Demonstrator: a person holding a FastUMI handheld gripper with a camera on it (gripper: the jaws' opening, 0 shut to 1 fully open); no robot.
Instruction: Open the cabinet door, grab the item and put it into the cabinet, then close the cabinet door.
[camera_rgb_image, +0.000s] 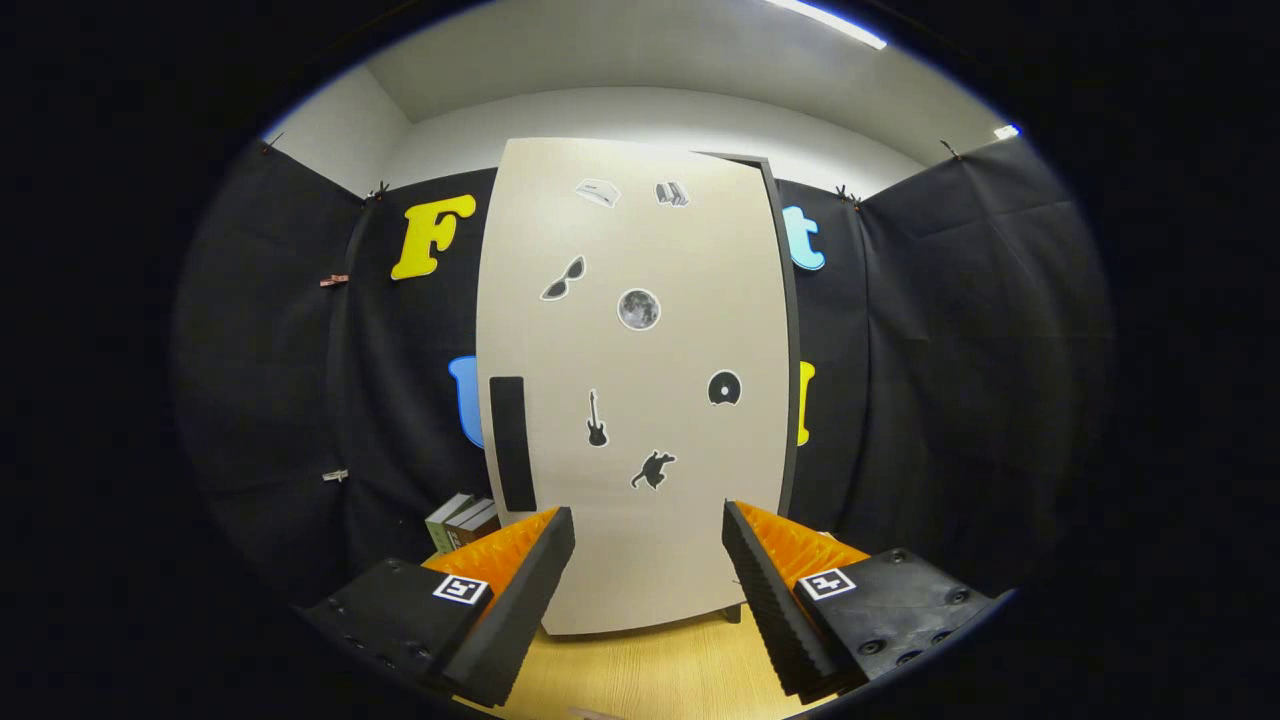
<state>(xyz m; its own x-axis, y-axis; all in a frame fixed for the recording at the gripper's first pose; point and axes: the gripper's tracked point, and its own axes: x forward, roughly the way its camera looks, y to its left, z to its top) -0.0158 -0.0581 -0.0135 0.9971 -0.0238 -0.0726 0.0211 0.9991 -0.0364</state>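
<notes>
The tool (648, 575) sits low in the middle of the picture and points straight ahead at the cabinet. Its two fingers (520, 600) are wide apart, with nothing between them. One finger is at the lower left and one at the lower right, and both lean in a little toward the middle. The tool is held level, not tipped to one side.

The cabinet door (640, 400) fills the middle of the picture, just beyond the fingers. It is tall and pale, and its long side runs up and down. Its flat front faces the tool. A dark handle (511, 443) runs up and down near the left edge of the door, at about the middle left of the picture. Small stickers (638, 309) are dotted over the door. A dark edge of the cabinet (790, 350) shows along the right side of the door.

The cabinet stands on a wooden worktop (660, 670), which shows at the bottom between the fingers. A few books (462, 521) stand on the worktop at the lower left, beside the cabinet and just behind the left finger.
</notes>
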